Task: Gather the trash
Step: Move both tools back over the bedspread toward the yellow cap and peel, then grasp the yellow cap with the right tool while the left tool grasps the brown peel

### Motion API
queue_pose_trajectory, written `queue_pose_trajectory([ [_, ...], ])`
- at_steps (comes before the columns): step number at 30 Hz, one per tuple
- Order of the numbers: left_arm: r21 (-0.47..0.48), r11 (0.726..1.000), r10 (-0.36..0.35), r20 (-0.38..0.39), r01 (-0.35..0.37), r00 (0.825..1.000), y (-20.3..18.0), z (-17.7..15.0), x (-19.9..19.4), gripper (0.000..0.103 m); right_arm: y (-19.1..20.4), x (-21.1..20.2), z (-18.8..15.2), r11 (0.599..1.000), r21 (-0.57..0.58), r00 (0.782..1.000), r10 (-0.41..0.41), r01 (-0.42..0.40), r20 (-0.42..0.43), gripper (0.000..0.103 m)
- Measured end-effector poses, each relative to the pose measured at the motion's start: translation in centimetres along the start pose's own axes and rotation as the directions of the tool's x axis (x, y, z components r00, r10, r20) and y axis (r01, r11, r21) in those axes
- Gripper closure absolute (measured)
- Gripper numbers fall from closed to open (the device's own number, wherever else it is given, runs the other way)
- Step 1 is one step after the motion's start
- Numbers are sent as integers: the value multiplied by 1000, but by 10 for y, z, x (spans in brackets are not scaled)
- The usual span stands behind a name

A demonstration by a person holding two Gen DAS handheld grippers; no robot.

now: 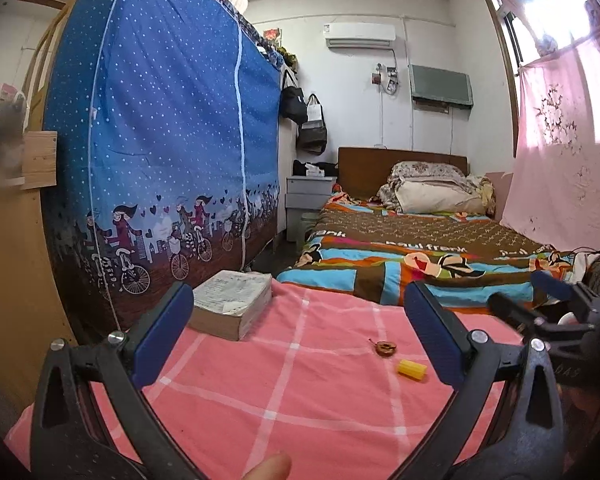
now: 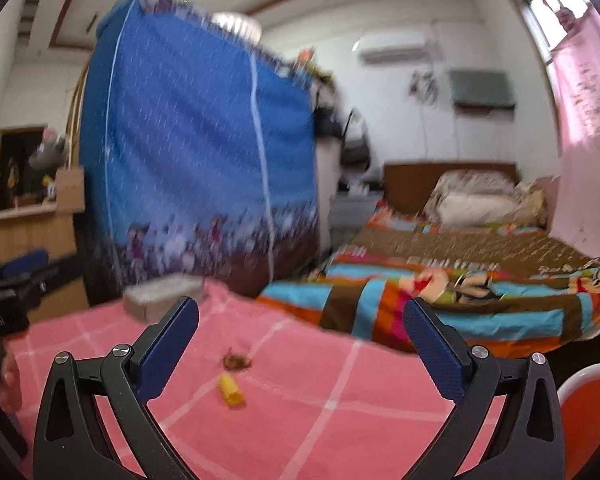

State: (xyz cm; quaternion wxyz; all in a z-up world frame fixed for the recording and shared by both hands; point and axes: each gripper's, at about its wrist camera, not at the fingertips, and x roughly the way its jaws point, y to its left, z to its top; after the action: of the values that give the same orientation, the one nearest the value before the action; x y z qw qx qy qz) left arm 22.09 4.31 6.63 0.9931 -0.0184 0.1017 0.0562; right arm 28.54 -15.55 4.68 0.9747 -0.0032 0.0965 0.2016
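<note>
Left of centre in the left wrist view, a thick book (image 1: 232, 304) lies on the pink-clothed desk (image 1: 260, 400). The left claw (image 1: 300, 336) gapes wide, empty. Lower right, a brown scrap (image 1: 385, 347) and yellow piece (image 1: 412, 370) lie close together, likely the trash. The right claw (image 2: 300, 348) is also wide, aimed over them for a pick-up.

Pink white-checked cloth (image 1: 300, 400), yellow scrap (image 1: 412, 370), blue white-dotted wardrobe cover (image 1: 172, 120)

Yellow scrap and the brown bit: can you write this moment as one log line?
left gripper: open, empty | right gripper: open, empty | yellow scrap, brown bit: on pink cloth, not yet picked up
</note>
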Motion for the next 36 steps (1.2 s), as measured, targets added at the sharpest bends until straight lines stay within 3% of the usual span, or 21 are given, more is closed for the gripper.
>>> queue_pose_trajectory([
  [4, -17, 1000, -20, -60, 19, 998, 5, -4, 16, 1, 7, 30, -5, 997, -11, 984, 79, -82, -159, 21],
  [7, -30, 999, -39, -143, 35, 989, 7, -10, 32, 12, 12, 48, -12, 991, -13, 956, 123, -131, -266, 40],
  [11, -56, 996, -83, -282, 69, 956, 8, -17, 58, 31, 20, 69, -23, 983, -19, 906, 160, -182, -391, 64],
  [14, -72, 993, -113, -342, 94, 933, 7, -22, 68, 41, 27, 80, -31, 974, -30, 867, 186, -225, -463, 69],
  [18, -91, 987, -156, -415, 130, 896, 2, -27, 81, 57, 31, 85, -35, 965, -28, 835, 212, -262, -507, 74],
  [21, -111, 980, -198, -453, 165, 869, -5, -30, 91, 60, 32, 91, -39, 961, -12, 809, 227, -277, -542, 85],
  [25, -108, 972, -234, -489, 208, 840, -17, -32, 103, 61, 26, 88, -36, 961, 15, 814, 243, -277, -528, 89],
  [28, -93, 966, -254, -508, 241, 823, -29, -32, 109, 61, 12, 82, -31, 969, 60, 835, 239, -242, -496, 89],
  [36, -30, 956, -250, -599, 290, 761, -60, -37, 137, 58, -22, 76, -27, 980, 116, 847, 199, -163, -493, 89],
])
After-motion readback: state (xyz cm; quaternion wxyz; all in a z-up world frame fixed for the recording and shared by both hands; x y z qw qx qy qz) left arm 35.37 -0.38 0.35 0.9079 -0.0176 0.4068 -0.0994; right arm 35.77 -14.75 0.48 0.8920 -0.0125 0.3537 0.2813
